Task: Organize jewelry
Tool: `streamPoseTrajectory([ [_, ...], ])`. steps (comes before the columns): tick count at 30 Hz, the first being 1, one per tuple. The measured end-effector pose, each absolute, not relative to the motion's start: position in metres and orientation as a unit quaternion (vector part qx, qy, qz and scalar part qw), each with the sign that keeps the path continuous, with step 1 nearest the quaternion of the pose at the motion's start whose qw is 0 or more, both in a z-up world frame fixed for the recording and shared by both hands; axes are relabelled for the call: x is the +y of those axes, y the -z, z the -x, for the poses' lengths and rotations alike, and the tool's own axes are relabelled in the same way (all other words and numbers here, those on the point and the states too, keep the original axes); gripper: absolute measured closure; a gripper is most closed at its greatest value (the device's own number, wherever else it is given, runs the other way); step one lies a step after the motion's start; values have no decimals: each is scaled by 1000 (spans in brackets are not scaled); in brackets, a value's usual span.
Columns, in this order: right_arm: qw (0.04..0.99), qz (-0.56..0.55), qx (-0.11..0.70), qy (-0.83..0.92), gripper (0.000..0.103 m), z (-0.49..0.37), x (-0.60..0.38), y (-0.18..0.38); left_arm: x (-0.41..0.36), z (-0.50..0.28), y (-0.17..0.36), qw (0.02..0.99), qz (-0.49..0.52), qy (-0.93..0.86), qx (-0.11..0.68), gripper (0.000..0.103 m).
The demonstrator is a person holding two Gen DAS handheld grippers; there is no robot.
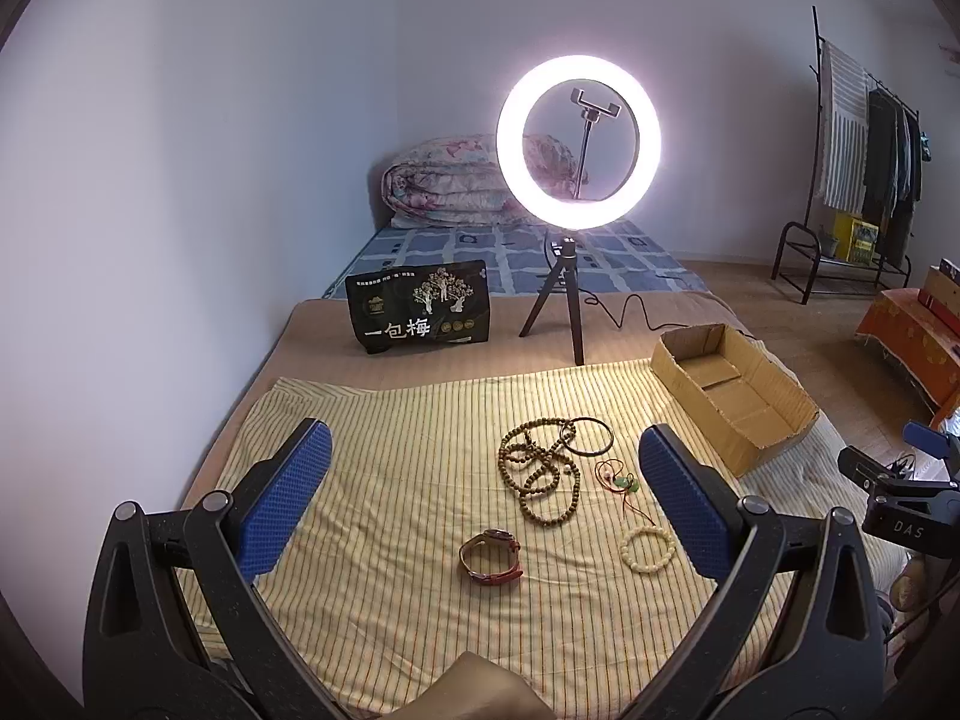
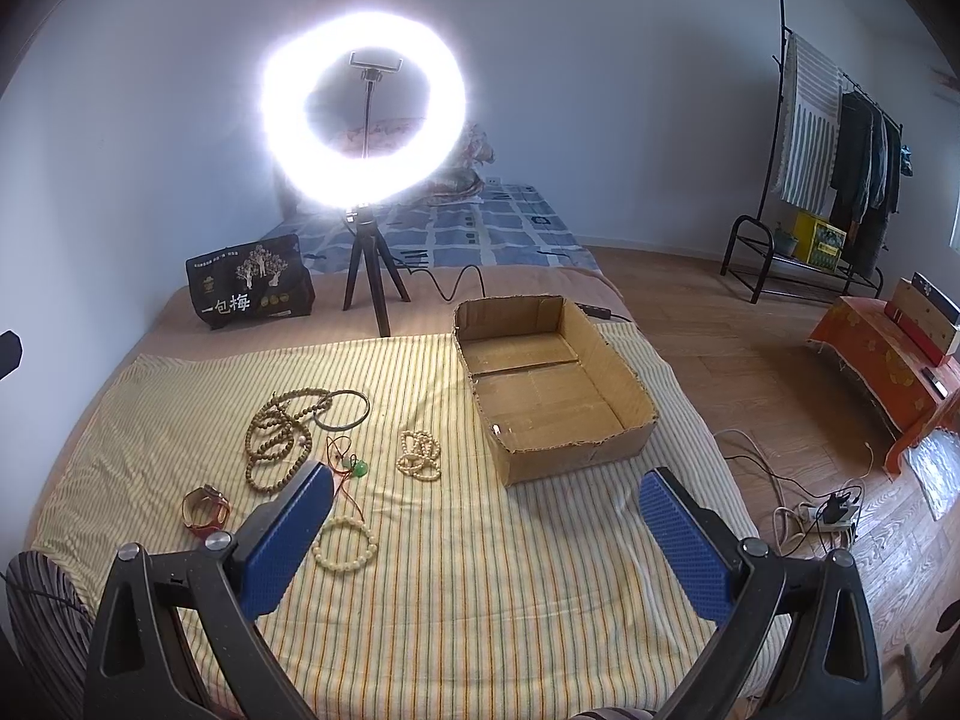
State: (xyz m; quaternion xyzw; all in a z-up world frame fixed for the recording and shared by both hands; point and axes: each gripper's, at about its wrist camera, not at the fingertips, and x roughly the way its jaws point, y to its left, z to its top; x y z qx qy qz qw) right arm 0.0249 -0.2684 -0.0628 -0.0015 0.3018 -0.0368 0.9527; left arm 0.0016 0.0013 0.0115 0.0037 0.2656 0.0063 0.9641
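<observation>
On the striped yellow cloth (image 2: pixel 480 570) spread over the bed, the jewelry lies loose in a cluster toward the left. Long brown bead strand (image 2: pixel 282 438), coiled in several loops, overlapping a thin dark bangle (image 2: pixel 343 409) at its far side. Red cord with green pendant (image 2: pixel 359 468) just beside the strand. Pale bead bracelet (image 2: pixel 345 545) nearest the camera, partly behind the right tool's left finger. Second pale bead string (image 2: pixel 420 455), bunched, between the cluster and the cardboard box (image 2: pixel 624 450). Red-strapped watch (image 1: pixel 491 555) lying on its side, apart from the beads. The box stands open-topped at the cloth's right edge, its interior holding no jewelry.

Left tool (image 1: pixel 485 501): blue-padded fingers spread wide, nothing between them, hovering over the cloth. Right tool (image 2: pixel 486 540): likewise spread wide and holding nothing, above the cloth near the box.

Background: lit ring light (image 1: pixel 579 141) on a tripod, dark printed bag (image 1: pixel 420 315) beside it
</observation>
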Motion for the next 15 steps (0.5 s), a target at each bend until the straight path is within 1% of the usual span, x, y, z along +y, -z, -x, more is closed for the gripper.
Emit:
streamPoseTrajectory([
  [15,952,19,304,19,0,-44,-266,81,13,-19,9,960,-22,-24,278,0],
])
